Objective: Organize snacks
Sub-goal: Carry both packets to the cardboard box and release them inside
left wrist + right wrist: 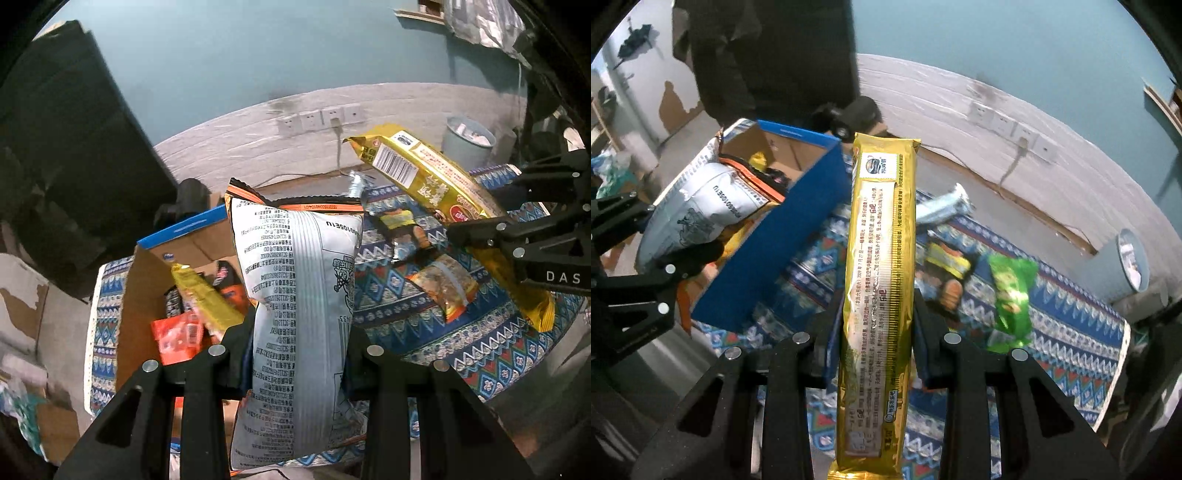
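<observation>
The left gripper (299, 354) squeezes one silver chip bag (299, 295) above the cardboard box (783, 206). The right gripper (875, 332) squeezes one gold cookie pack (879, 258). Four snacks lie on the patterned cloth (1071, 347).

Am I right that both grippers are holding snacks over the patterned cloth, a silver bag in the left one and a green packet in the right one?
Nearly. The left gripper does hold the silver bag, but the right gripper holds a long gold packet, not a green one. The right wrist view shows it clamped between the fingers; the green packet lies loose on the patterned cloth.
</observation>
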The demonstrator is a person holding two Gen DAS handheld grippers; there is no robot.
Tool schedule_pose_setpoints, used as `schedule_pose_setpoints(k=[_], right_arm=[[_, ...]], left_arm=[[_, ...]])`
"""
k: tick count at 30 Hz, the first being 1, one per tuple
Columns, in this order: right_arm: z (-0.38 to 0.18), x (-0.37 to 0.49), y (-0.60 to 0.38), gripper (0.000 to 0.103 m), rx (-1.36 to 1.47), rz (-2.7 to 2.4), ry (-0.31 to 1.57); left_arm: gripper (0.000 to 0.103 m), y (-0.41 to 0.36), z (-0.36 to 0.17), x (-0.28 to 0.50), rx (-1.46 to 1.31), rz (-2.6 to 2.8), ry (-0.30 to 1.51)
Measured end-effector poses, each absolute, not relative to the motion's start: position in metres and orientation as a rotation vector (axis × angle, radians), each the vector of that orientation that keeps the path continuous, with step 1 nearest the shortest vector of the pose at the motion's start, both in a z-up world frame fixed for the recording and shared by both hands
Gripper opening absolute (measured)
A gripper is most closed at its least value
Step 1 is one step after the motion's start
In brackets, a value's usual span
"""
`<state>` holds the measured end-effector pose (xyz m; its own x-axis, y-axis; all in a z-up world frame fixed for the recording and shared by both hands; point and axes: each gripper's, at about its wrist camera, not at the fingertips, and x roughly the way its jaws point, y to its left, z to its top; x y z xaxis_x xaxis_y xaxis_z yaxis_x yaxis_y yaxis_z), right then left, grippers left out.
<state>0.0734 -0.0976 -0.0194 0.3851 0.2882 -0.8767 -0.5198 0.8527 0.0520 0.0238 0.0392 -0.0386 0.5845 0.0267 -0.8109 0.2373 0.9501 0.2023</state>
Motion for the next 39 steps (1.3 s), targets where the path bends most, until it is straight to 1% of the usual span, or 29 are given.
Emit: schedule_pose_setpoints(k=[22, 39], right_arm=[[-0.017, 0.107, 0.022, 0.031, -0.301, 0.669, 1.06], [-0.042, 0.136, 0.107, 0.031, -0.336, 0.724, 1.127]], left_arm=[[0.036, 0.14, -0.038, 0.029, 0.254, 0.045, 0.947], [0.036, 0.212, -0.065, 0.053, 0.165, 0.168, 1.006]])
